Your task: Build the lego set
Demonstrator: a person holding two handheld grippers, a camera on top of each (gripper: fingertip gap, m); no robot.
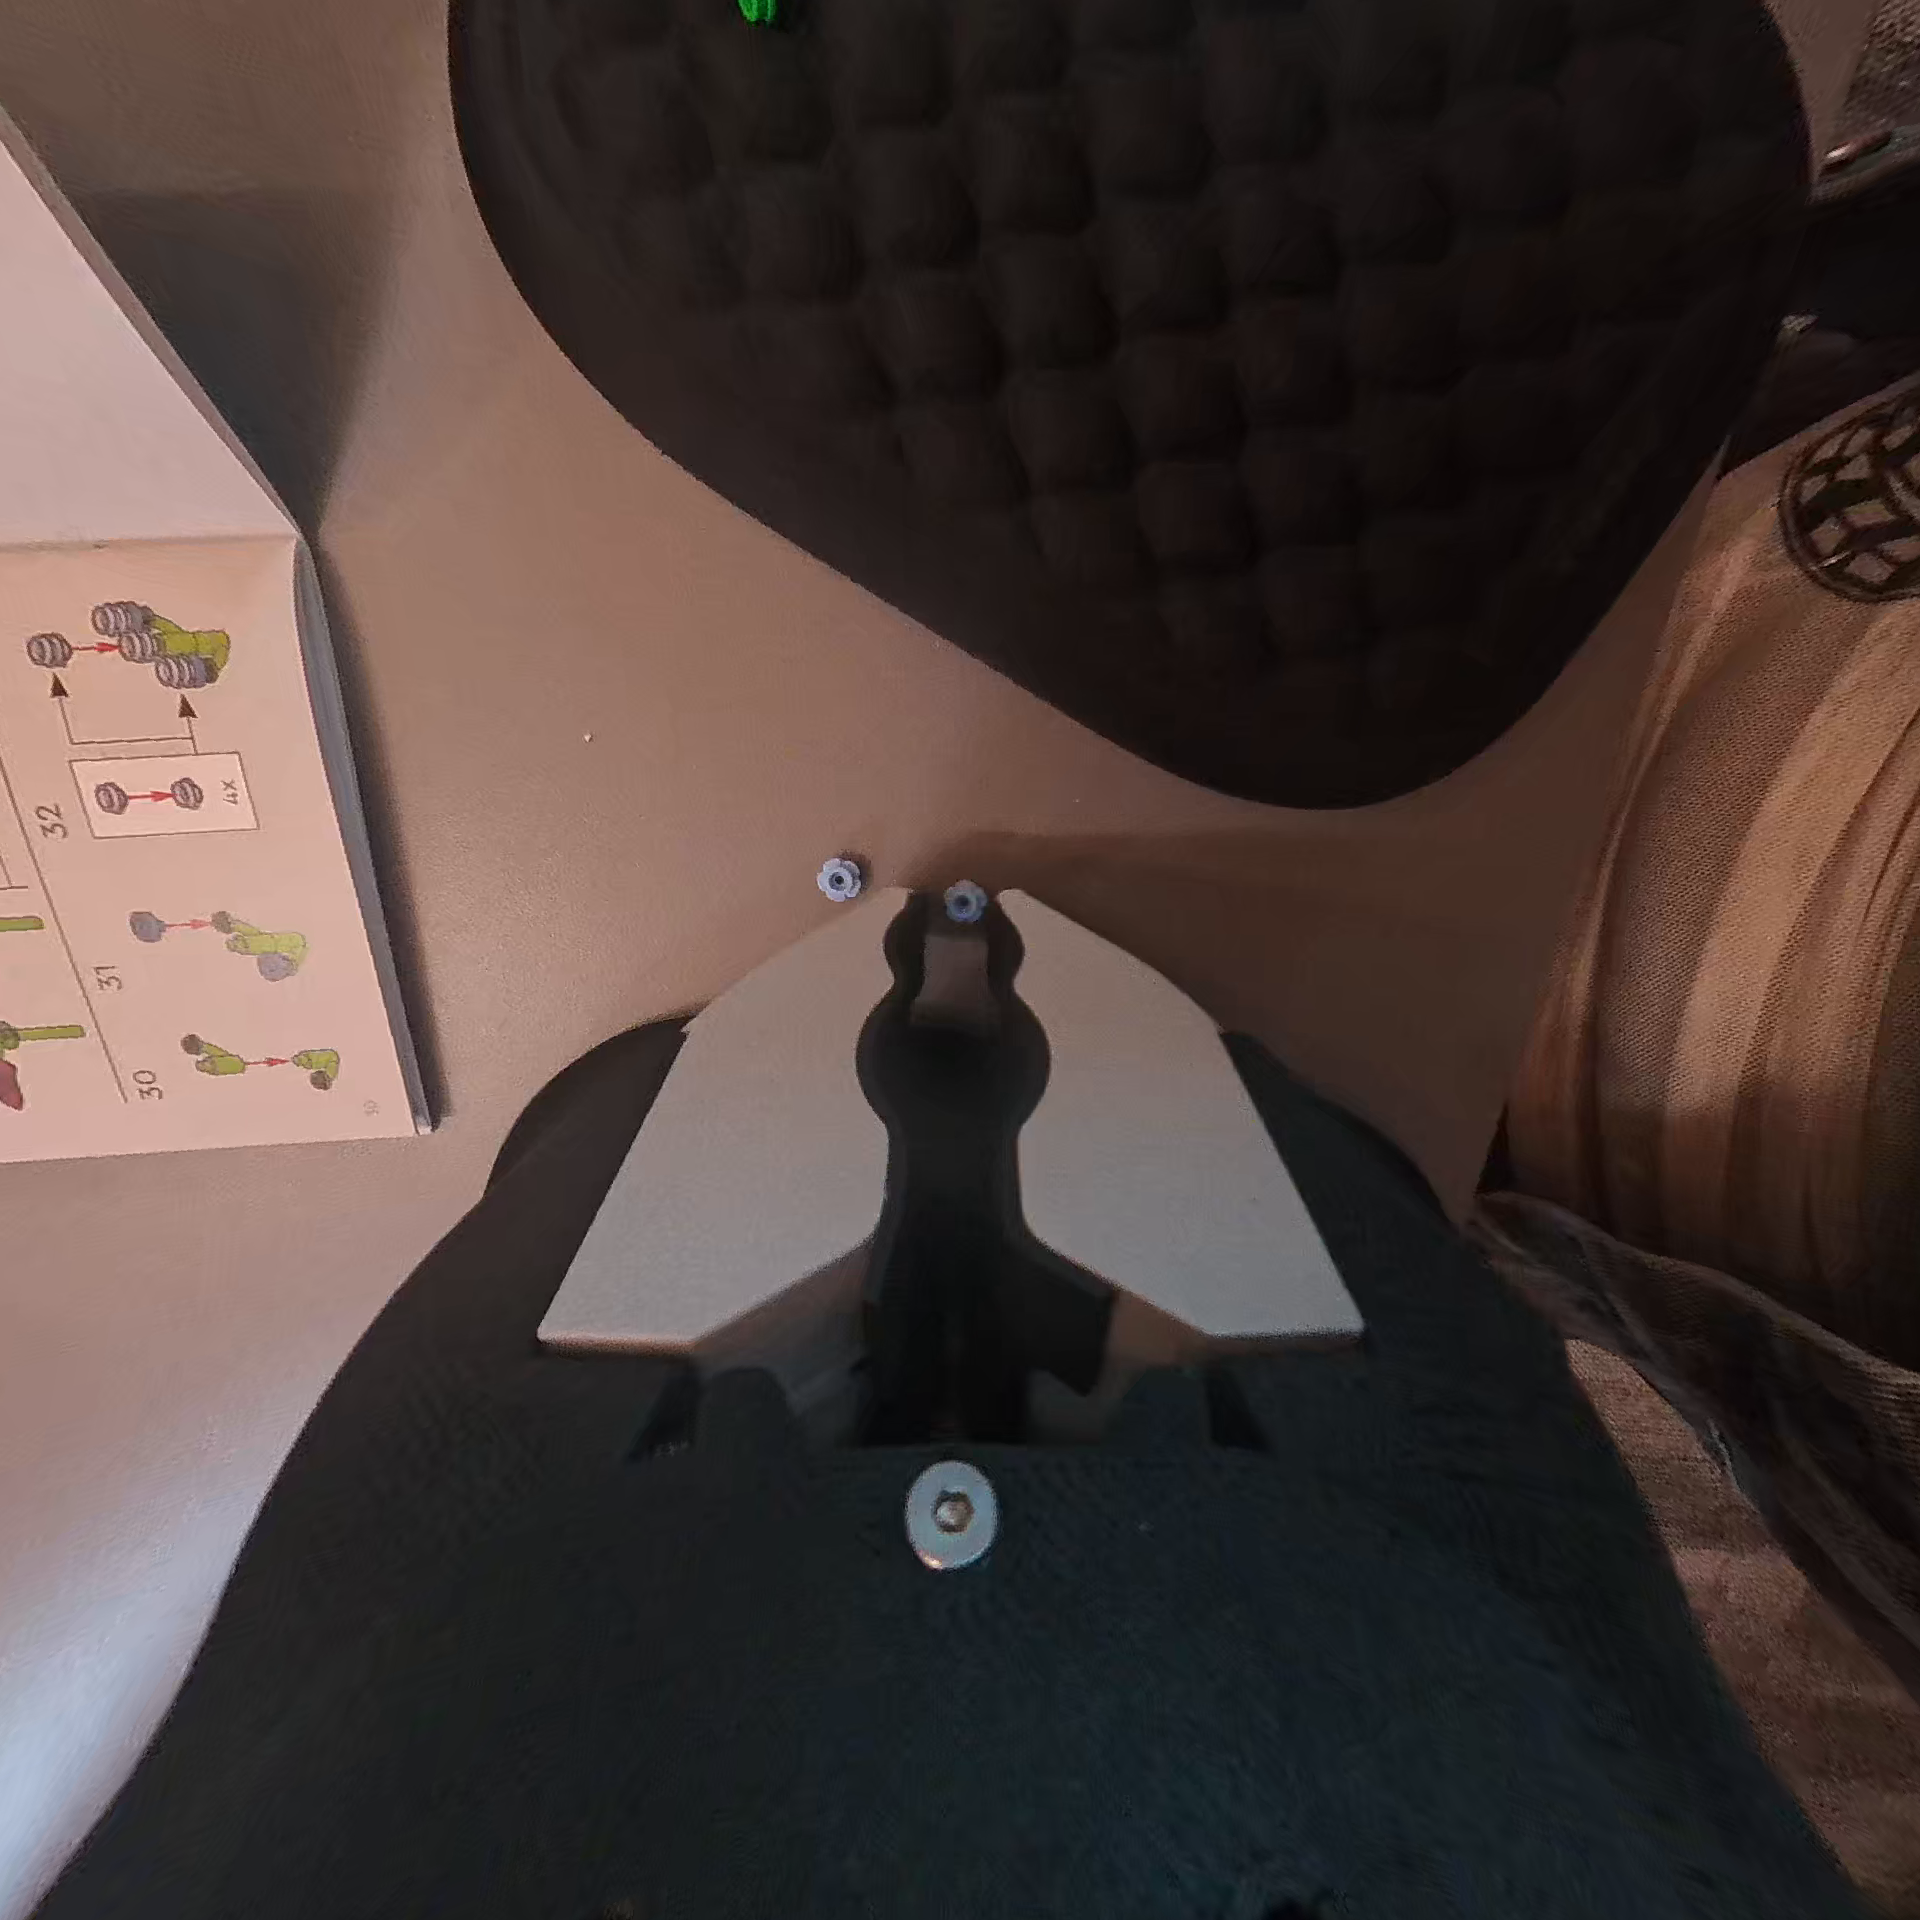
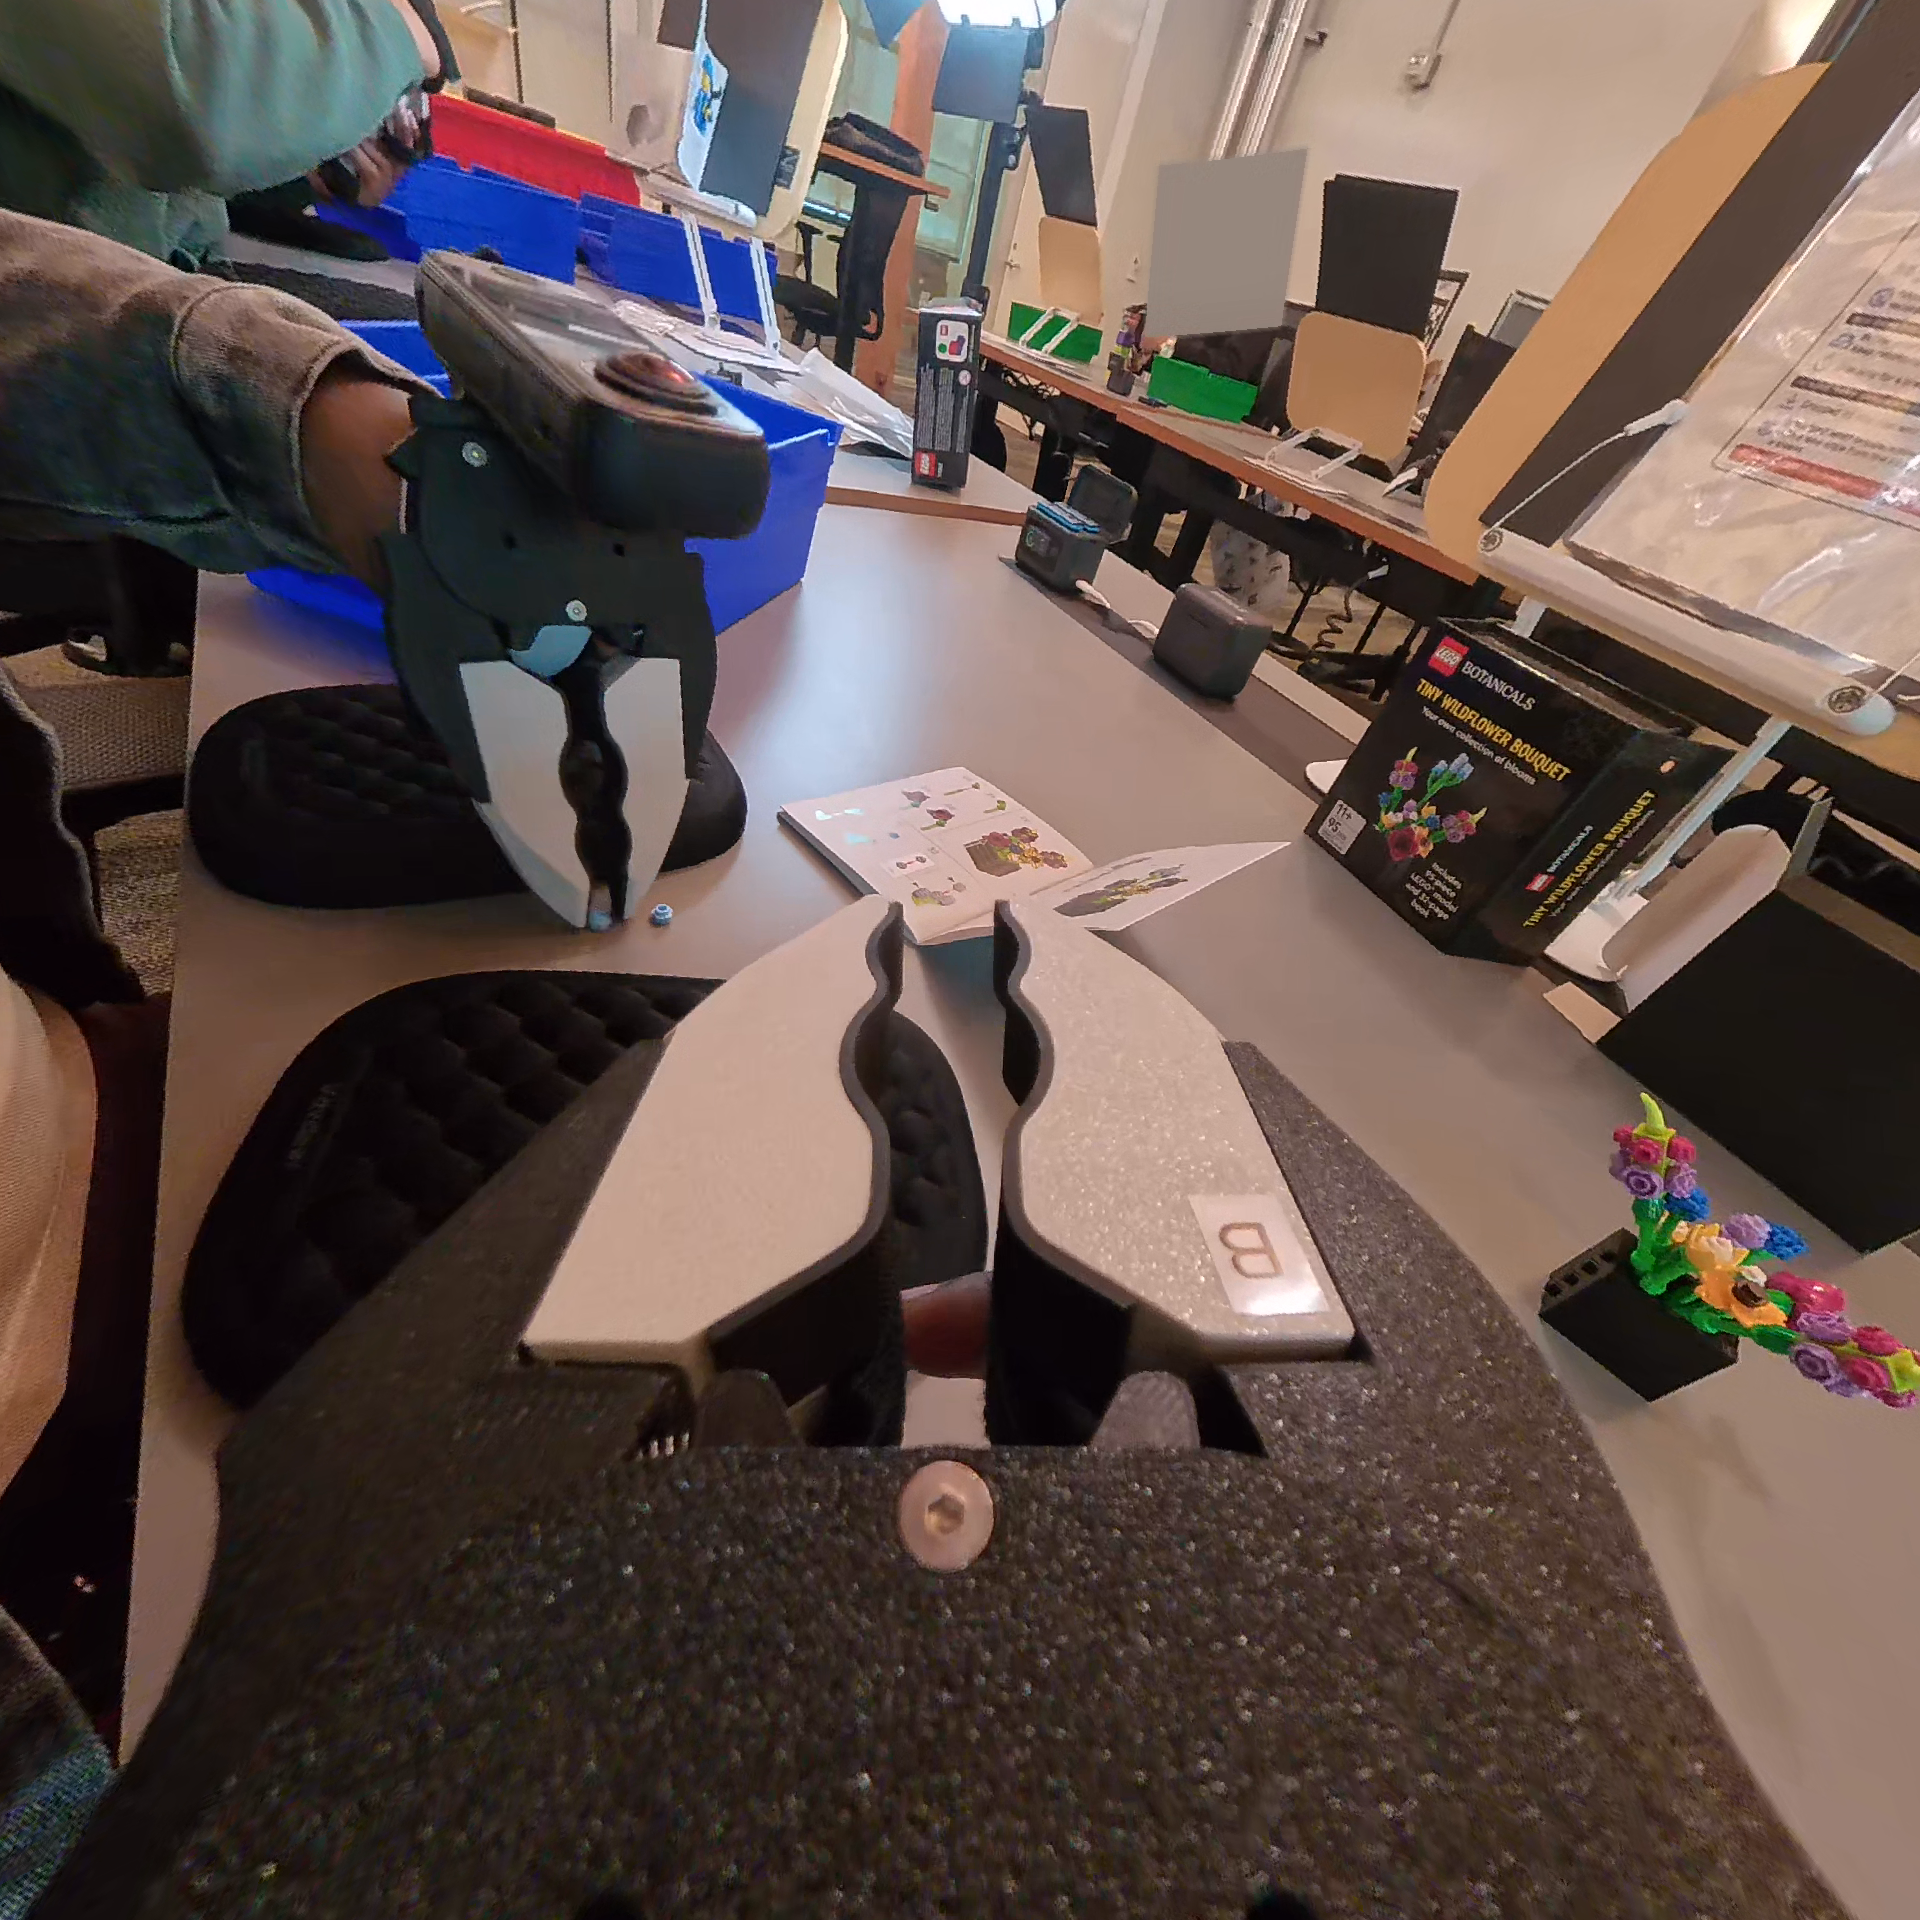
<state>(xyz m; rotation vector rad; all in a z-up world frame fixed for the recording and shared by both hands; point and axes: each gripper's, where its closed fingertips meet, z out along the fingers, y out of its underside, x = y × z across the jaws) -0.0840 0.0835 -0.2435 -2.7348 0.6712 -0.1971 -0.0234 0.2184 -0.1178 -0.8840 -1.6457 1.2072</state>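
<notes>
Left gripper (image 1: 961, 914) is pinched down on one small lavender flower stud (image 1: 962, 902), tips nearly together with the stud caught right at the ends, pressed to the worktop (image 1: 644, 644). From the right wrist view you see the same thing: your left gripper (image 2: 601, 914) points steeply down, tips on the surface with the pale stud (image 2: 600, 918) between them.

Second lavender stud (image 1: 840, 879) lies loose on the worktop just left of your left tips, not touching them. In the right wrist view it (image 2: 661, 914) sits just beside the left gripper, on the side toward the booklet.

Both studs lie in the gap between the two black wrist pads: one (image 1: 1143, 364) just beyond the tips, near the worktop's edge on your side, the other (image 2: 416, 1143) under your right gripper.

Right gripper (image 2: 943, 925) is part open, fingers apart with a clear gap, holding nothing, hovering above the near pad and well apart from both studs.

Instruction booklet (image 1: 177, 831) lies open further along the worktop, past the loose stud. Finished flower bouquet (image 2: 1745, 1278) in its black base lies tilted over near the worktop's far-side edge, well apart from the studs. Set box (image 2: 1496, 790) stands beyond the booklet, and a blue bin (image 2: 769, 520) sits behind your left hand.
</notes>
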